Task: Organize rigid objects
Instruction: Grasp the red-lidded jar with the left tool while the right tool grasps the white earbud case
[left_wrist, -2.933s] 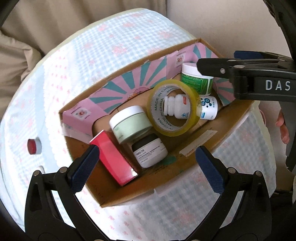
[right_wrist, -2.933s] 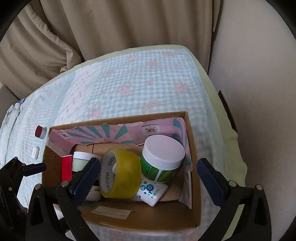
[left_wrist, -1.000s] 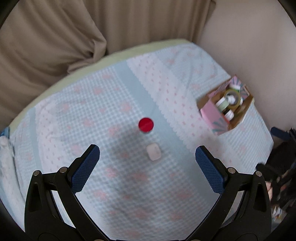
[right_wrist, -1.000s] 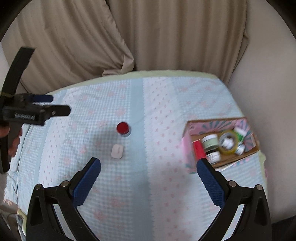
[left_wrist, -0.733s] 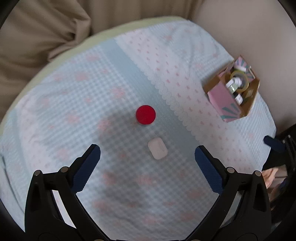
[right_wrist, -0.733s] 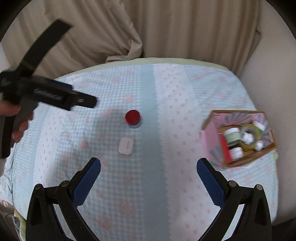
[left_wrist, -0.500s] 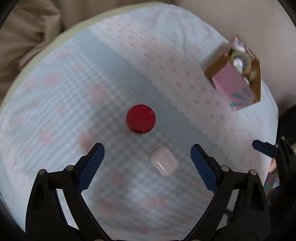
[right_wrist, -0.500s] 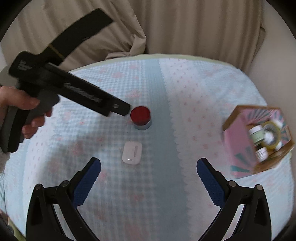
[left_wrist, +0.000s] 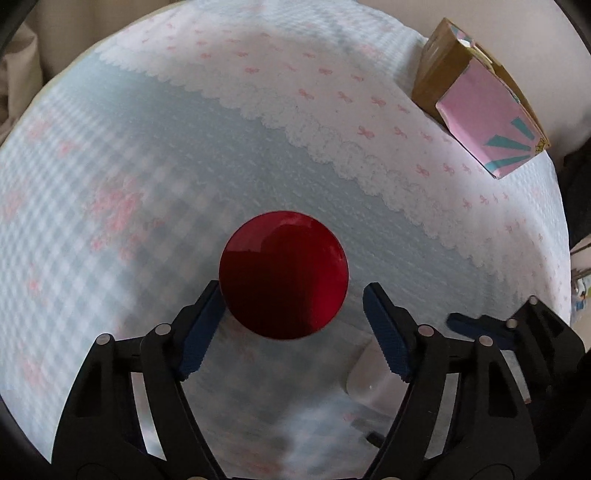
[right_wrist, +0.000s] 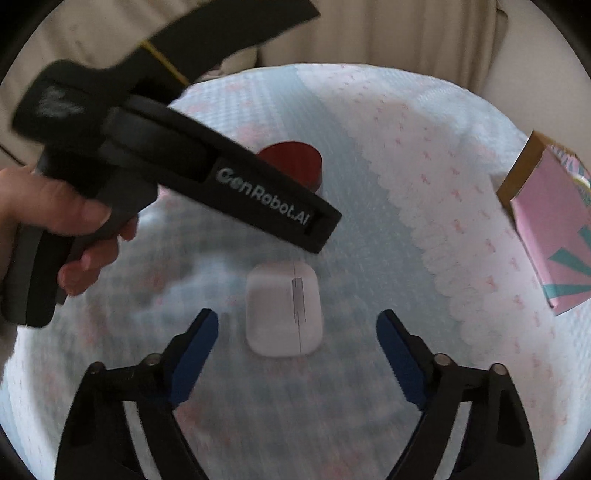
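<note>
Left gripper (left_wrist: 291, 325) is right down over the red-lidded jar (left_wrist: 283, 274), jaws spread wide, one blue pad on each side of the round red lid. The left pad sits right at the lid's edge; whether it actually touches is hard to say. The right pad stands clear of it. The jar stands upright on the bedspread (left_wrist: 155, 155), lid facing straight up at the camera, so there is no long axis to call from here.

Over to the right gripper (right_wrist: 297, 347): jaws also spread, hovering above the white earbud case (right_wrist: 283, 308). The case lies flat, a rounded rectangle with its long axis running away from the camera, along the line of the fingers. A thin seam and a hinge strip run lengthwise down its right half. Neither pad touches it; the case sits between and just ahead of them.

From the right wrist view, the left gripper's black body (right_wrist: 192, 162) cuts diagonally across, held by a hand (right_wrist: 62, 225) at the left edge, partly covering the jar beyond the case.

The cardboard box (left_wrist: 476, 96) sits well apart, at the far right edge of the bed, pink printed flap facing in. Beige curtain (right_wrist: 388, 33) hangs behind.
</note>
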